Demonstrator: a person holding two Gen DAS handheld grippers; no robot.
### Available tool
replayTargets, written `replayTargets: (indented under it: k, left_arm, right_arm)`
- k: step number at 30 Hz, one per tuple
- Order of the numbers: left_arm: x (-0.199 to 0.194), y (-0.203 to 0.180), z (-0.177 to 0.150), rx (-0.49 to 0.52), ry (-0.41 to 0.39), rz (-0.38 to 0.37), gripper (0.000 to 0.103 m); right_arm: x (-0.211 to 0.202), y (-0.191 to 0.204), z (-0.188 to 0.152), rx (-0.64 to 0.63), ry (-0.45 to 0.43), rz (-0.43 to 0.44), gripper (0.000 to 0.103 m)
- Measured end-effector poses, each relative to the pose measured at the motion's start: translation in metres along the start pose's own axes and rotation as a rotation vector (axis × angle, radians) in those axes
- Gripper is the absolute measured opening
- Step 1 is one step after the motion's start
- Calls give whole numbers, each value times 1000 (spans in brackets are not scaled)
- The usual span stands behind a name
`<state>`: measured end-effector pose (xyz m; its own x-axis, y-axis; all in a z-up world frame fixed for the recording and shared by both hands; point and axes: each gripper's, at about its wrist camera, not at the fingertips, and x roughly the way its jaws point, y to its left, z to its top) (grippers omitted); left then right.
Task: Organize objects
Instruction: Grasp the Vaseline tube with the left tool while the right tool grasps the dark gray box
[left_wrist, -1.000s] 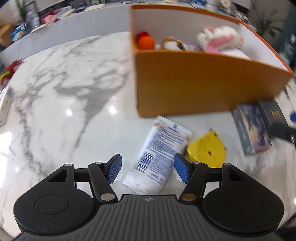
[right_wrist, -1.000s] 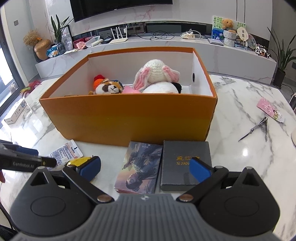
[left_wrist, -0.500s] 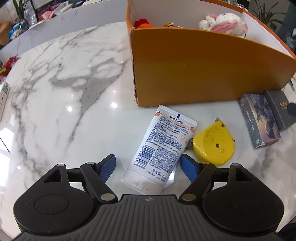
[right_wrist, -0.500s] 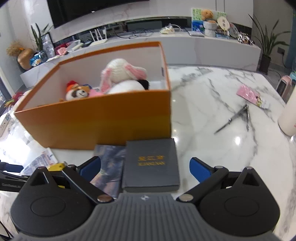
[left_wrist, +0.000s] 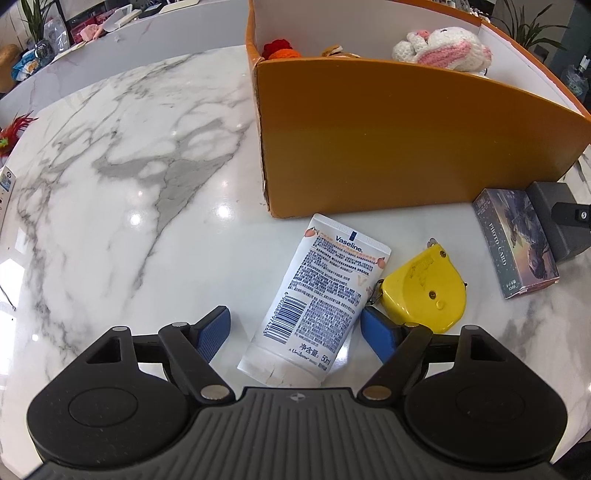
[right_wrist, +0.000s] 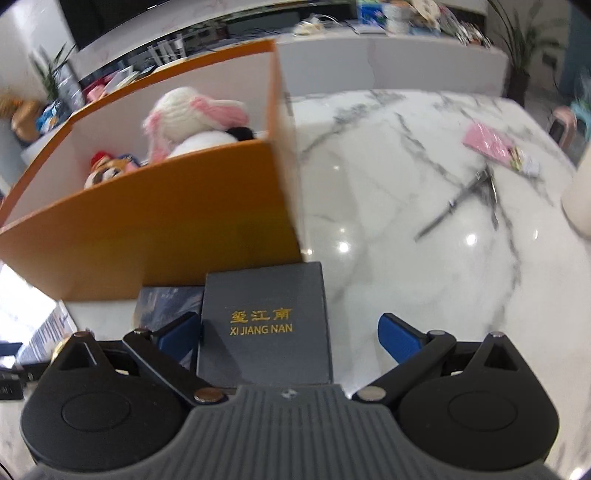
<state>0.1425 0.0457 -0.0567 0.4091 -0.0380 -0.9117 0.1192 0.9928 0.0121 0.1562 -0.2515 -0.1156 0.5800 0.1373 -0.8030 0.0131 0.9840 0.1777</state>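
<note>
Left gripper (left_wrist: 295, 328) angled steeply down over the marble table (left_wrist: 122, 177), jaws spread wide after just opening, blue pads clear of everything. Between them, lying flat: a white Vaseline tube (left_wrist: 319, 302), cap end toward the camera, crimped end pointing to about 1 o'clock. Right pad just beside the tube's edge, not pressing on it. Yellow tape measure (left_wrist: 424, 291) at 3 o'clock of the tube, touching or nearly touching it. Photo card box (left_wrist: 517, 242) farther out at 2 o'clock, with a dark grey box (left_wrist: 554, 218) against its far side. Orange box (left_wrist: 406, 147) at 12 o'clock, just beyond the tube's tip, holding a white-and-pink knitted bunny (left_wrist: 447, 50) and smaller plush toys.

Right gripper (right_wrist: 288, 339) also spread wide, straddling the near end of the dark grey box (right_wrist: 266, 332) lettered XI JIANG NAN. Left pad close beside the box's left edge, contact unclear; right pad well clear of it. Orange box (right_wrist: 155, 229) at 11 o'clock. Scissors (right_wrist: 461, 206) and a pink card (right_wrist: 495, 146) lying at 2 o'clock on the marble.
</note>
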Motion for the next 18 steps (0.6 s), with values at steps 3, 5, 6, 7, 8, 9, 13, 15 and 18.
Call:
replayTargets:
  k: [3, 5, 6, 7, 8, 9, 13, 15, 18]
  left_arm:
    - [0, 0, 0, 0, 0, 1, 92]
    - [0, 0, 0, -4, 2, 3, 93]
    - [0, 0, 0, -6, 2, 4, 93]
    - [0, 0, 0, -9, 2, 5, 93]
    - [0, 0, 1, -11, 3, 6, 93]
    - [0, 0, 0, -14, 2, 7, 93]
    - [-1, -1, -1, -33, 4, 14, 93]
    - [-1, -1, -1, -49, 8, 20, 93]
    - [-2, -1, -1, -67, 12, 28, 93]
  right_arm:
    - [-5, -3, -1, -10, -13, -62, 102]
    - [-7, -2, -1, -23, -17, -76, 102]
    - [-6, -1, -1, -28, -16, -66, 102]
    - [-4, 1, -1, -34, -13, -46, 102]
    - [-1, 2, -1, -40, -5, -25, 102]
    - [3, 3, -2, -47, 4, -11, 102]
    - [20, 13, -2, -115, 44, -50, 102]
    - [25, 16, -4, -148, 46, -86, 102]
    - [26, 15, -6, -158, 44, -99, 102]
